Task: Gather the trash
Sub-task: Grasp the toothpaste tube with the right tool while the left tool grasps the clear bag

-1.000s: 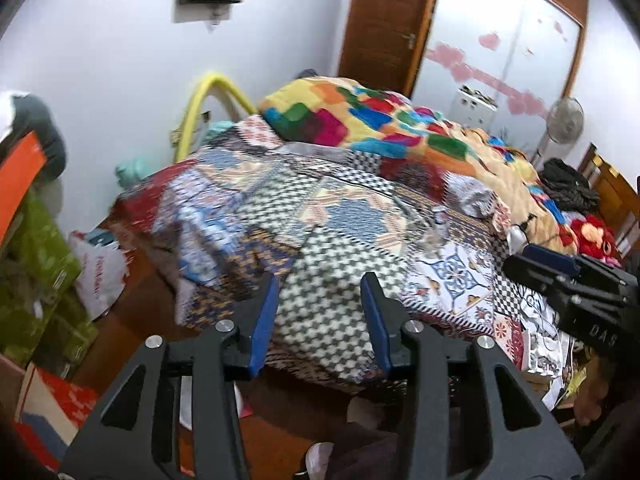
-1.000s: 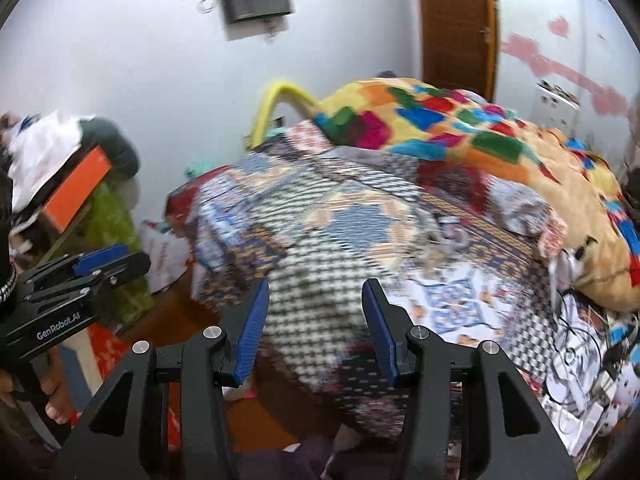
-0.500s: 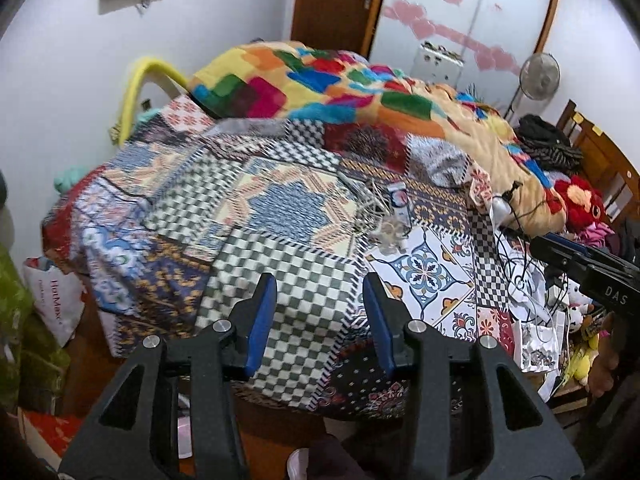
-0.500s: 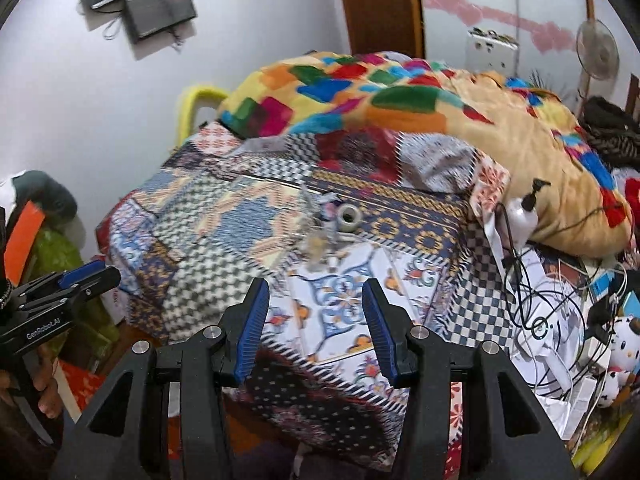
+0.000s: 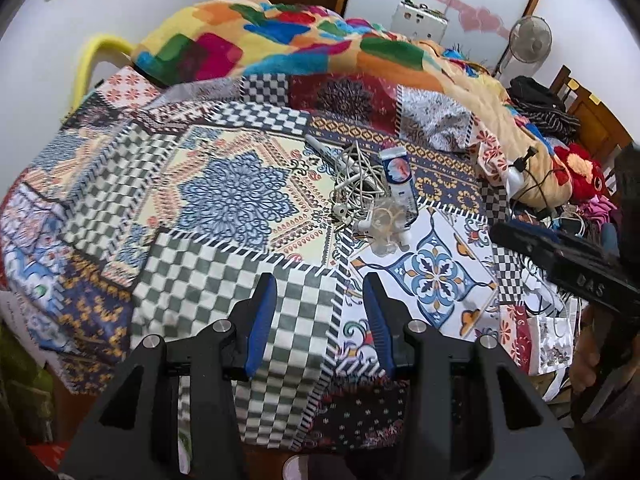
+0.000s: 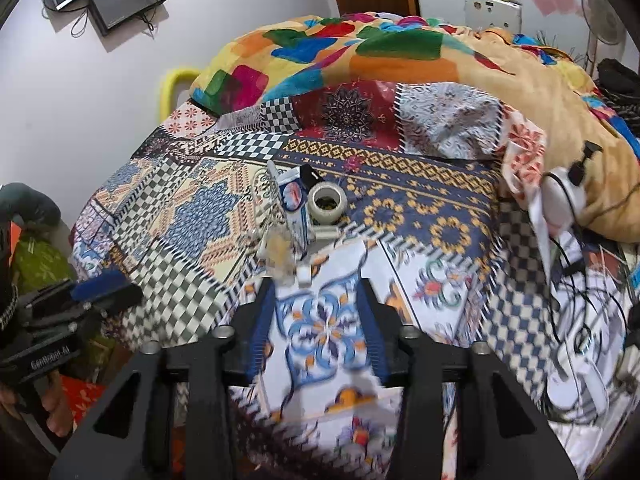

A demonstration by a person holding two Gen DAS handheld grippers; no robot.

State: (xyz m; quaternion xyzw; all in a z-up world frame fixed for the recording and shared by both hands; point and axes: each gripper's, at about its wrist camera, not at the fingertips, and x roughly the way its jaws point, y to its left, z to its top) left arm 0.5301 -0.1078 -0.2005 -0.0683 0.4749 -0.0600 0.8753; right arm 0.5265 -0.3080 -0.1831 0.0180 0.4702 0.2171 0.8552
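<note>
A small pile of litter lies mid-bed on the patchwork cover [image 5: 224,200]. It holds a tangle of white cords [image 5: 356,176], a blue-and-white carton [image 5: 398,180] and a crumpled clear plastic bag [image 5: 386,224]. The right wrist view also shows a tape roll [image 6: 327,202] beside the carton [image 6: 296,200]. My left gripper [image 5: 320,320] hovers open over the checked patch, short of the pile, with nothing between its fingers. My right gripper [image 6: 316,320] hangs just below the clear bag [image 6: 280,252]. Its jaws are closing, still apart, with nothing between them.
A bright multicoloured blanket [image 5: 304,44] is heaped at the back of the bed. Black cables and white items [image 6: 576,320] clutter the right side. A red plush toy [image 5: 580,168], a fan [image 5: 528,40] and a yellow rail [image 5: 92,56] stand around the bed.
Both grippers have moved forward and down towards the bed, so the pile now sits much closer. The right gripper's fingers stand narrower than before.
</note>
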